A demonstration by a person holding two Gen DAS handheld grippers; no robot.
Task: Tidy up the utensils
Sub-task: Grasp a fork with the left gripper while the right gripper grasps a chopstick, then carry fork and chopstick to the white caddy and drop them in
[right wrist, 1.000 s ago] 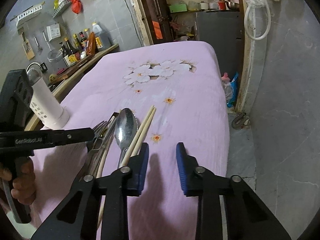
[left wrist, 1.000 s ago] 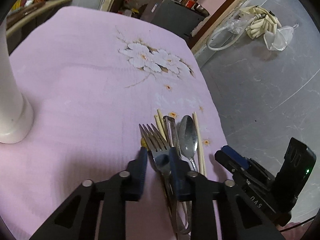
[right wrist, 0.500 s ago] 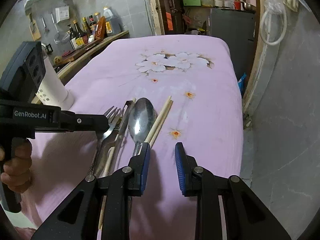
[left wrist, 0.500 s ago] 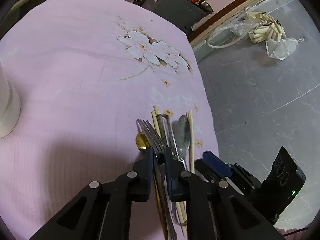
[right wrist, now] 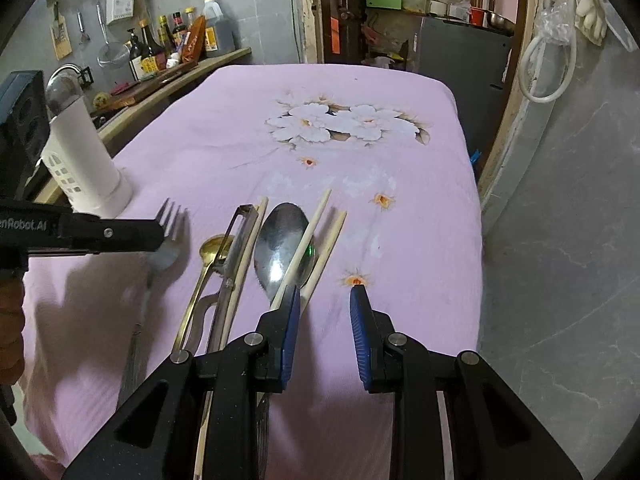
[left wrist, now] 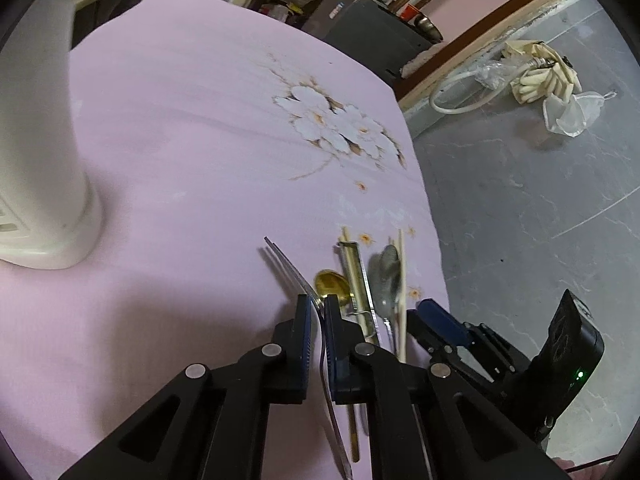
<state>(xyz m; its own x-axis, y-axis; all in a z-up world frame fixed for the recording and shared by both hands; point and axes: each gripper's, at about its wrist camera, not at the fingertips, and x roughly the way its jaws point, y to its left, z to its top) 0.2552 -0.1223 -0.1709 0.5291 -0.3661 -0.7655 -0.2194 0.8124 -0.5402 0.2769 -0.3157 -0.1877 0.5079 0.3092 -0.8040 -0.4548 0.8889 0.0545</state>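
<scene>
Left hand-held gripper (left wrist: 317,307) clenched on the fork (right wrist: 171,216) — right hand-held gripper (right wrist: 325,296) parted, grasping nothing.

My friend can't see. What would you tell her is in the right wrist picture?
The left gripper comes in from the left, shut on a fork above a pink flowered cloth. Beside it lie a gold spoon, a peeler, a silver spoon and chopsticks. The right gripper is open over the cloth.

Both wrist cameras look steeply down along their own fingers from close above the pink tablecloth (left wrist: 180,128), sharing the row of utensils (right wrist: 280,248) and the white holder (right wrist: 86,160).
</scene>
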